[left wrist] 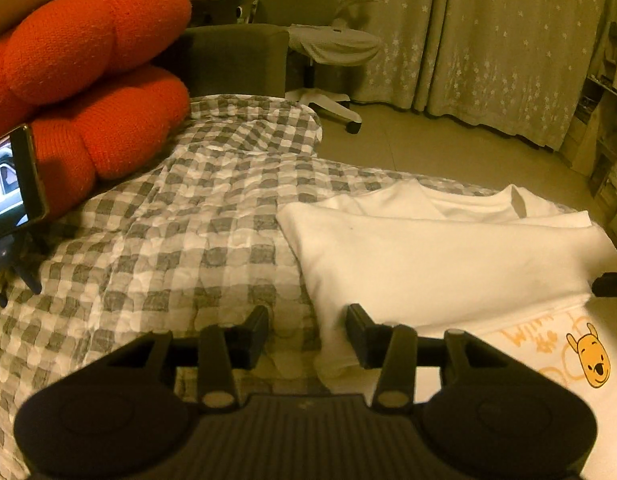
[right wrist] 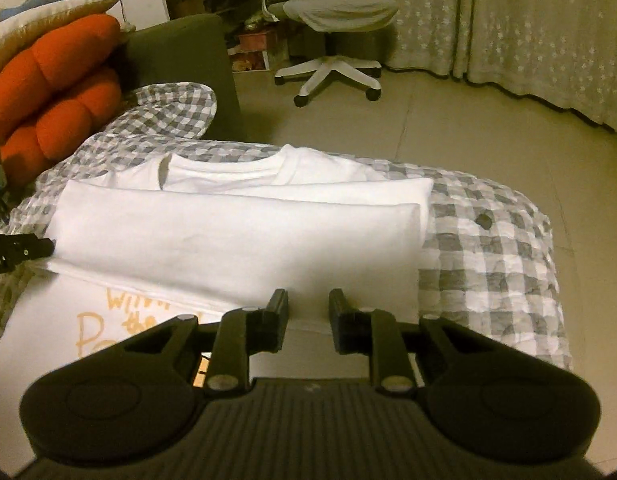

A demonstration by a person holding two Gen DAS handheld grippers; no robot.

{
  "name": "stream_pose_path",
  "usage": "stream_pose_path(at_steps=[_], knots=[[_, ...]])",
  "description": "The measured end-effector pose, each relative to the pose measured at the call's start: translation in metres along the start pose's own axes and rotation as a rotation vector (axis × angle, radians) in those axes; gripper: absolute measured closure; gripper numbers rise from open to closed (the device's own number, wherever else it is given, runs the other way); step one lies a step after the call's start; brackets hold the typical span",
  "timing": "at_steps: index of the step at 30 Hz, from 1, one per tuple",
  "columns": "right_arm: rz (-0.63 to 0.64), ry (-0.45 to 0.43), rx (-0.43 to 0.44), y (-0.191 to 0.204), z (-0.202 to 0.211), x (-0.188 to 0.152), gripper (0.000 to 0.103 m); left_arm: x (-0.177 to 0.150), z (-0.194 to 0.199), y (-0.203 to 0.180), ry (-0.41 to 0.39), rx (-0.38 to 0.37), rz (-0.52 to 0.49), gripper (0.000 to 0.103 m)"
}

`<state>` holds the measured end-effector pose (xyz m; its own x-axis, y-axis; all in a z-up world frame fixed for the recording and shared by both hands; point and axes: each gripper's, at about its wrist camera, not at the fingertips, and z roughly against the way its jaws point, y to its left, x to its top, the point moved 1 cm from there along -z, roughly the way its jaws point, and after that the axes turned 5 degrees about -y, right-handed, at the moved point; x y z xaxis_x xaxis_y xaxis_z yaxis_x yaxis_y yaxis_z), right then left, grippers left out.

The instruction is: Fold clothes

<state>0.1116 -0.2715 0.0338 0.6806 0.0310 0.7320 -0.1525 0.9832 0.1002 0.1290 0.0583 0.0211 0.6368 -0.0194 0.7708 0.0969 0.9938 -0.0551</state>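
One white T-shirt [right wrist: 236, 232] lies on the checked blanket [right wrist: 496, 248] of the sofa, near its front edge. Its collar points to the far side, its two side panels are folded across the middle, and the lower part with yellow lettering and a bear print [left wrist: 592, 360] lies flat nearest the cameras. That could be a fold half made or one being finished off; the pictures do not settle which.

The left claw [left wrist: 306, 332] is spread and holds nothing, hovering over the shirt's left edge where it meets the blanket. The right claw [right wrist: 308, 316] is also spread and empty, low over the shirt's near right part.

The risks, as I judge them: a claw closing here could pinch only the top layer and drag the folded panels askew, or catch the blanket with the cloth. The shirt sits close to the sofa's edge, so a pull could slide it toward the floor [right wrist: 388, 120].

Count: one shirt, two claws, one blanket, one orange cushion [left wrist: 88, 80], one phone [left wrist: 12, 184], one swivel chair [right wrist: 332, 40].
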Motion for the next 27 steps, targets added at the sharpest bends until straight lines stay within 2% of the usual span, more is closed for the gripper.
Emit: stream_pose_path(at_steps=[2,4,7,12,14,18,21,25,27], knots=[[-0.015,0.002,-0.005,-0.005,0.001,-0.001,0.083,0.002,0.002,0.001,-0.001,-0.004,0.014,0.057],[-0.036,0.005,-0.010,-0.012,0.003,-0.001,0.090,0.003,0.003,0.003,-0.003,-0.003,0.017,0.058],[-0.057,0.012,-0.005,-0.020,0.006,-0.001,0.096,0.001,0.003,0.005,0.003,0.001,0.017,0.057],[-0.092,0.027,0.000,-0.033,0.010,-0.003,0.098,0.001,0.006,0.004,0.000,0.011,-0.008,0.054],[-0.084,0.033,0.005,-0.035,0.013,-0.004,0.098,0.003,0.009,0.007,-0.003,0.014,0.011,0.053],[-0.067,-0.040,-0.029,-0.033,0.025,0.004,0.095,0.012,0.021,0.020,-0.061,0.038,0.066,0.058],[-0.095,-0.091,-0.067,-0.035,0.030,0.009,0.087,0.015,0.026,0.023,-0.096,0.021,0.095,0.058],[-0.087,-0.097,-0.094,-0.033,0.023,0.007,0.087,0.016,0.028,0.014,-0.143,-0.020,0.084,0.059],[-0.066,-0.112,-0.080,-0.027,0.023,0.007,0.087,0.017,0.027,0.004,-0.171,-0.056,0.062,0.065]])
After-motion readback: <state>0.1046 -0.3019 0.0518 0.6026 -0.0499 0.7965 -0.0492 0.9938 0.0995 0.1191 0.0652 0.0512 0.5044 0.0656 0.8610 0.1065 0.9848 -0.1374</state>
